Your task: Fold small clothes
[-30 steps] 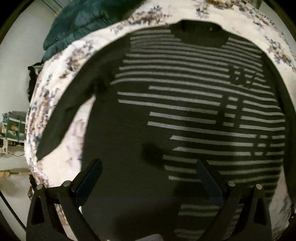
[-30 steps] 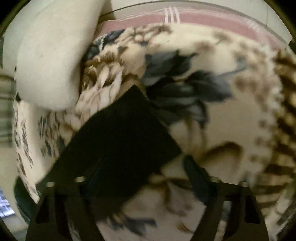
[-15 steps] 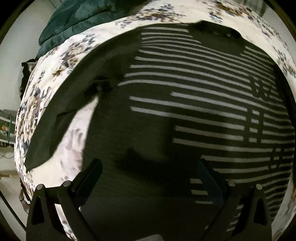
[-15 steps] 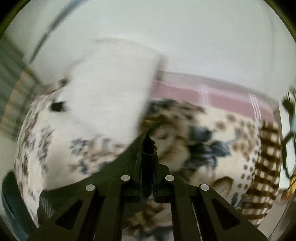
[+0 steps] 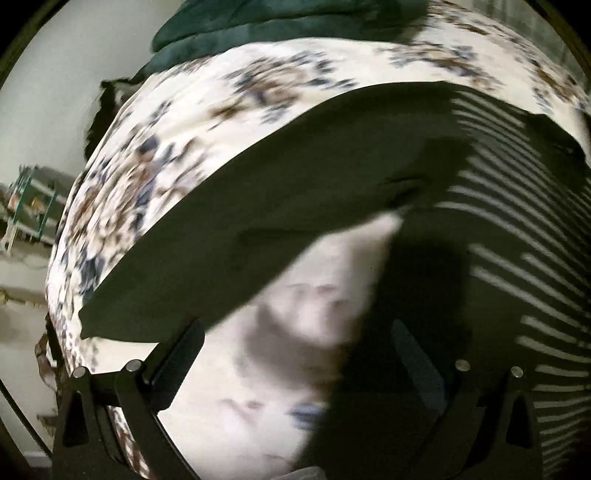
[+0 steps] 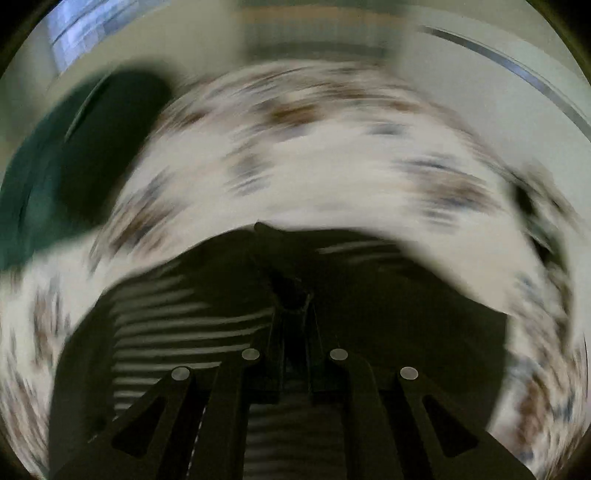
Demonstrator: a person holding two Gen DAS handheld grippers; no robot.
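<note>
Right gripper point(image 6: 291, 295), frame centre, pressed together pinching a dark fold of the striped sweater point(image 5: 517, 229). Left gripper point(image 5: 295, 354) spread wide, nothing between its fingers. Sweater lies on the floral bedspread point(image 5: 258, 92); plain sleeve point(image 5: 258, 229) runs toward lower left.

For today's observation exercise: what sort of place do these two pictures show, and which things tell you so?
Probably a bedroom. A striped dark sweater lies spread on a floral bedspread, with a dark green blanket bunched at its far end.
</note>
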